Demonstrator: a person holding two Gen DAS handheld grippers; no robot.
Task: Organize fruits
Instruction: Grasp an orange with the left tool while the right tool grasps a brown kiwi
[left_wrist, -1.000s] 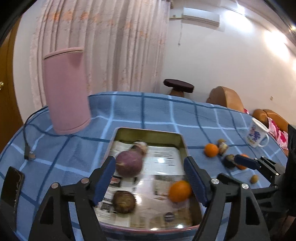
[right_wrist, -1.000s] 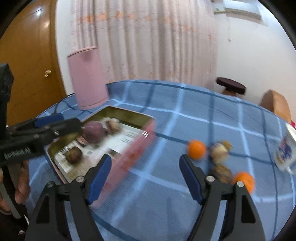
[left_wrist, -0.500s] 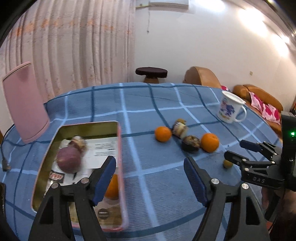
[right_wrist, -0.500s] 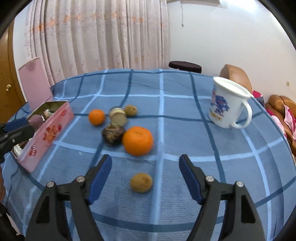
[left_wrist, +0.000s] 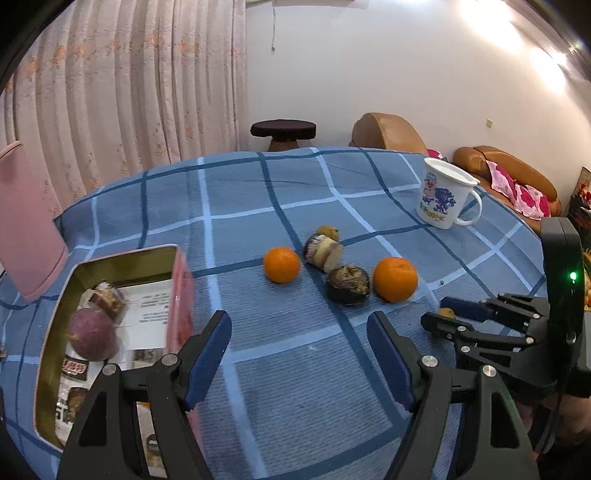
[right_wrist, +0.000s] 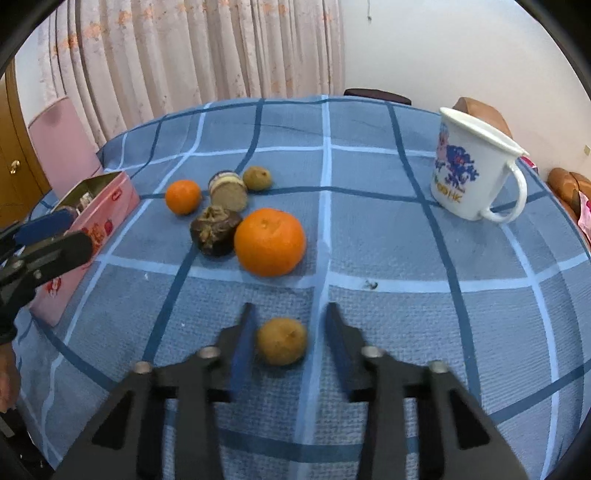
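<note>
Fruit lies loose near the middle of the table (right_wrist: 369, 236), which wears a blue checked cloth: a large orange (right_wrist: 270, 242) touching a dark wrinkled fruit (right_wrist: 214, 230), behind them a cut, pale-faced piece (right_wrist: 228, 191), a smaller orange (right_wrist: 183, 196) and a small brown fruit (right_wrist: 257, 178). Nearer the front edge a small brownish fruit (right_wrist: 282, 341) sits alone between the blue pads of the right gripper (right_wrist: 290, 341), whose jaws stand narrowed around it with a gap on each side, not yet touching. The left gripper (left_wrist: 299, 354) hangs wide and empty over bare cloth, just beside the pink tin (left_wrist: 181, 295) at the left edge; the tin holds a purple round fruit (left_wrist: 92, 338) and a cut piece (left_wrist: 109, 299) on printed paper. A white mug (right_wrist: 471, 173) with a blue cartoon stands toward the right edge, well apart from the fruit, and a pink cylinder (right_wrist: 62, 144) stands behind the tin. Beyond are pale curtains (right_wrist: 207, 48), a white wall, a dark stool (left_wrist: 283, 130) and tan sofas (left_wrist: 506, 173).
</note>
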